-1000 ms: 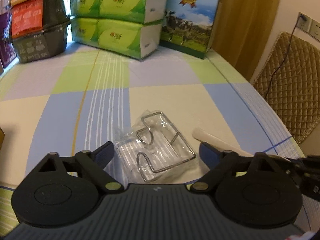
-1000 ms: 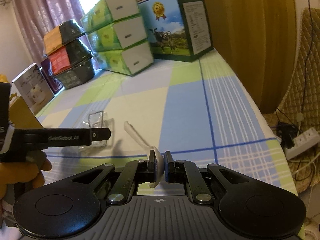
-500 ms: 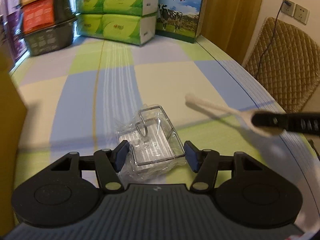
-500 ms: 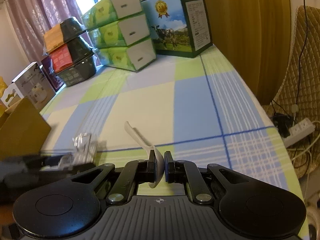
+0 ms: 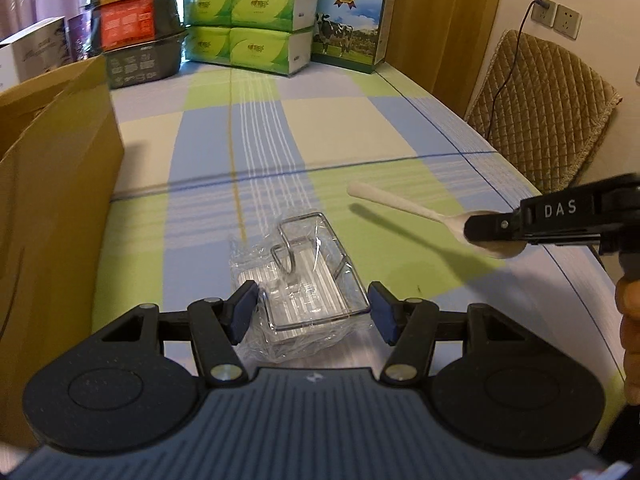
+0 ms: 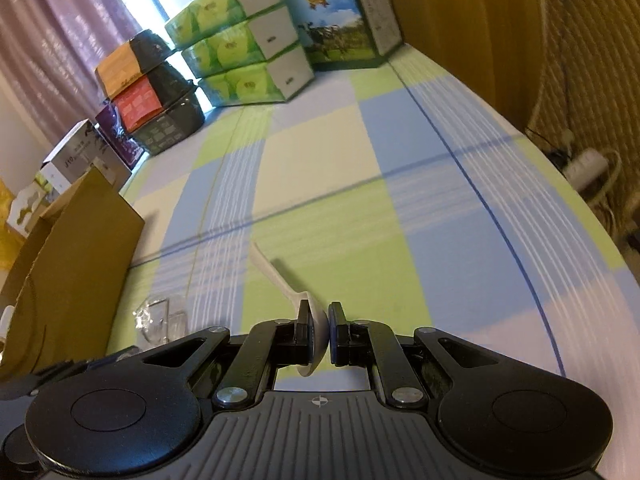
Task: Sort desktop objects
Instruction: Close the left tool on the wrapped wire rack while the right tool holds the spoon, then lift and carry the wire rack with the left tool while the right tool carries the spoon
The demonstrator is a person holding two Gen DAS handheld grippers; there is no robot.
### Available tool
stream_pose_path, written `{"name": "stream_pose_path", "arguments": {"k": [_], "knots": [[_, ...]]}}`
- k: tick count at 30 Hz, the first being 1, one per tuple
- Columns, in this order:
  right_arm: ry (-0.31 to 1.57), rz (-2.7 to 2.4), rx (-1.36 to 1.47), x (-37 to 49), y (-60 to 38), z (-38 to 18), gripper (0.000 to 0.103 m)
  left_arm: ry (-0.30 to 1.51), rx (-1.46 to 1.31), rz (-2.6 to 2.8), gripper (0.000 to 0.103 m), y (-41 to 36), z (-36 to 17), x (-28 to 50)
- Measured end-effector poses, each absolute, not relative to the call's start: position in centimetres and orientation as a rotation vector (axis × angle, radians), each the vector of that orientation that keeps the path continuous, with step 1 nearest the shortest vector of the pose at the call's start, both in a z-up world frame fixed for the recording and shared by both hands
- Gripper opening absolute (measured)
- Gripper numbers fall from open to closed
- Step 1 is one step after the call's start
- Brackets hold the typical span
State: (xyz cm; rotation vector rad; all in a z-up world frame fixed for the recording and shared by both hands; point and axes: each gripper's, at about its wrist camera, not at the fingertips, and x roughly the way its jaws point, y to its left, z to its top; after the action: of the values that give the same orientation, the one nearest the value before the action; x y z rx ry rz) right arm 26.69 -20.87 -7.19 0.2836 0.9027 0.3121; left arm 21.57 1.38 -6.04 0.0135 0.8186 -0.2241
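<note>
The left gripper [image 5: 312,312] is straddling a plastic-wrapped wire rack [image 5: 308,280], jaws apart; the right gripper [image 5: 496,228] is clamping a white plastic spoon [image 5: 400,204].

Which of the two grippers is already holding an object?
The right gripper: it is shut on the bowl of the white spoon. The left gripper is open, its fingers on either side of the plastic-wrapped wire rack.

We see a table under a blue, green and cream checked cloth [image 5: 332,128]. On it lie a plastic-wrapped wire rack [image 5: 308,280], a brown cardboard box [image 5: 60,184], stacked green tissue packs [image 5: 248,20] and a cow-printed carton [image 5: 348,28].
</note>
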Motion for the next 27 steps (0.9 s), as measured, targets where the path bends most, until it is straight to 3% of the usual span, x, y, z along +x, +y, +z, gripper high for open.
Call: {"name": "stream_pose_path", "arguments": {"k": [27], "knots": [[0.803,0.241,0.183,14.4,-21.1,-1.5,0.004,0.764,-0.009,-0.218,0.055,2.0,-0.3,11.5]]}}
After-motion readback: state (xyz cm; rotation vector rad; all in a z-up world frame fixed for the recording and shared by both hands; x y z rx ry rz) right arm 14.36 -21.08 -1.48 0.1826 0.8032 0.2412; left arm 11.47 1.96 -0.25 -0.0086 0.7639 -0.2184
